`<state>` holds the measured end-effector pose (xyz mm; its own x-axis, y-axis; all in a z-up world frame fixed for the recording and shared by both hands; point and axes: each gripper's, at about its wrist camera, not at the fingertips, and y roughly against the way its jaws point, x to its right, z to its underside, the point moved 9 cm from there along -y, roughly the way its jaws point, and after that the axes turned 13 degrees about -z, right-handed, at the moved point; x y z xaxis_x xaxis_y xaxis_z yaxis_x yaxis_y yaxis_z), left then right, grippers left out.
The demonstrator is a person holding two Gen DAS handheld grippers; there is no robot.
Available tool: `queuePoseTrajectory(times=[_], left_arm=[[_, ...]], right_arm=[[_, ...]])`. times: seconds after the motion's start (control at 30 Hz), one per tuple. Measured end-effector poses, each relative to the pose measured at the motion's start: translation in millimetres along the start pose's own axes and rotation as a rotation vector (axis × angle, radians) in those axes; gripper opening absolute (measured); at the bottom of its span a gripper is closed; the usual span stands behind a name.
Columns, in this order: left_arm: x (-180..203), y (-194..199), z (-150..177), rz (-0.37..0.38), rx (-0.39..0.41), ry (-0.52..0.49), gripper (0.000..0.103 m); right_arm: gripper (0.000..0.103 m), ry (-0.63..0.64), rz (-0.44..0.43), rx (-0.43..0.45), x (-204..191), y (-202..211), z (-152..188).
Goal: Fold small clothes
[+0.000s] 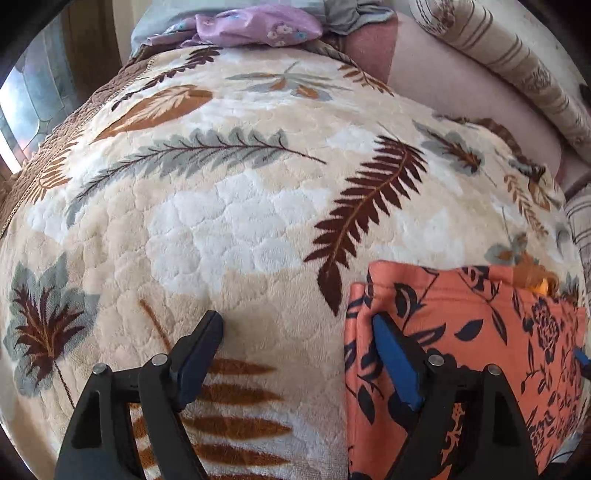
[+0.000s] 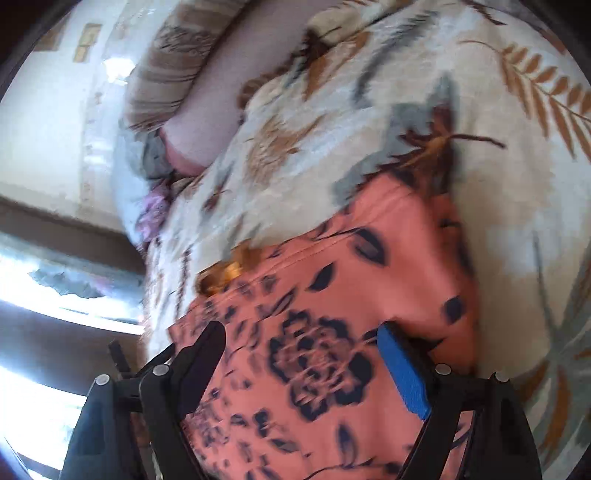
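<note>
The garment [image 1: 469, 343], an orange cloth with a dark flower print, lies on the blanket [image 1: 229, 221] at my near right, and from how it sits I judge it already folded at least once: its left side shows stacked layers with a rounded fold edge, and its far edge runs fairly straight. Whether another fold is wanted I cannot say; it may be finished, or it may need one more turn and a smoothing. A small yellowish bit peeks out at its far edge, and I cannot tell what that is. My left gripper [image 1: 295, 354] stands wide apart and holds nothing; one finger is over the bare blanket, the other over the garment's left edge, so the jaws straddle that edge. My right gripper [image 2: 301, 356] is also spread wide and empty, poised above the middle of the garment [image 2: 332, 314], though that view is blurred and I cannot tell whether it touches the cloth. Round about, the blanket is bare to the left and beyond, giving plenty of room to lay or slide the piece. A purple cloth [image 1: 255, 26] lies well apart at the far end, likely more to fold, and a striped pillow [image 1: 509, 62] bounds the far right.
</note>
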<state>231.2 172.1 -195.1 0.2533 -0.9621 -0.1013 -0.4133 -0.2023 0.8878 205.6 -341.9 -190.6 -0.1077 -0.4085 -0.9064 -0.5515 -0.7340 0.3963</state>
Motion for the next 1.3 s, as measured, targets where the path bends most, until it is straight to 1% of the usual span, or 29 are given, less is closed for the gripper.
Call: queuePoseTrajectory(times=[0.03,0.07,0.1,0.13,0.2,0.3,0.4,0.5,0.57,0.6,0.7,0.77,0.87,0.97,1.1,1.3], left_arm=[[-3.7,3.6,-0.3,-0.021,0.013,0.003,0.084],[-8.1,8.2,0.1,-0.040,0.027,0.013,0.084],[-13.7,12.7,1.7,-0.058,0.033,0.028,0.084],[-18.6,18.6,4.8,-0.061,0.036,0.041,0.084],[-25.1,36.7,11.7,-0.037,0.059,0.065,0.084],[-24.8,71.8,28.1,0.008,0.111,0.077,0.084],[-8.3,107.8,52.2,0.064,0.162,0.040,0.084],[21.2,131.9,76.5,0.111,0.188,-0.031,0.084],[42.6,140.4,94.9,0.139,0.194,-0.080,0.084],[52.1,142.1,104.4,0.142,0.183,-0.102,0.084],[77.1,139.6,124.6,0.158,0.151,-0.128,0.084],[87.3,139.3,132.8,0.154,0.143,-0.135,0.084],[97.1,138.3,140.9,0.142,0.134,-0.147,0.084],[101.9,137.0,142.8,0.123,0.123,-0.150,0.084],[106.3,140.4,137.3,0.102,0.138,-0.154,0.084],[120.0,136.3,131.9,0.086,0.137,-0.177,0.084]], right_arm=[[0.086,-0.048,-0.042,0.063,2.4,9.6,-6.9],[0.086,-0.052,-0.042,0.112,1.3,19.4,-10.4],[0.086,-0.027,-0.020,0.140,-2.5,28.2,-10.2],[0.086,-0.010,0.001,0.147,-7.6,35.1,-6.9],[0.086,0.012,-0.012,0.139,-20.8,50.2,10.1],[0.086,0.051,-0.016,0.158,-41.1,83.8,50.7],[0.086,0.031,-0.052,0.178,-47.4,107.1,97.6],[0.086,-0.049,-0.061,0.166,-29.7,109.9,147.6],[0.086,-0.105,-0.071,0.158,-12.7,105.7,167.7],[0.086,-0.139,-0.072,0.173,-3.6,103.7,173.0],[0.088,-0.204,-0.086,0.230,15.2,97.0,170.0],[0.087,-0.241,-0.092,0.265,23.2,92.1,162.8],[0.087,-0.253,-0.106,0.293,26.9,86.5,152.1],[0.086,-0.247,-0.091,0.315,27.1,85.4,143.6],[0.085,-0.210,-0.064,0.328,25.7,87.3,136.8],[0.085,-0.203,-0.092,0.331,28.7,86.8,135.5]])
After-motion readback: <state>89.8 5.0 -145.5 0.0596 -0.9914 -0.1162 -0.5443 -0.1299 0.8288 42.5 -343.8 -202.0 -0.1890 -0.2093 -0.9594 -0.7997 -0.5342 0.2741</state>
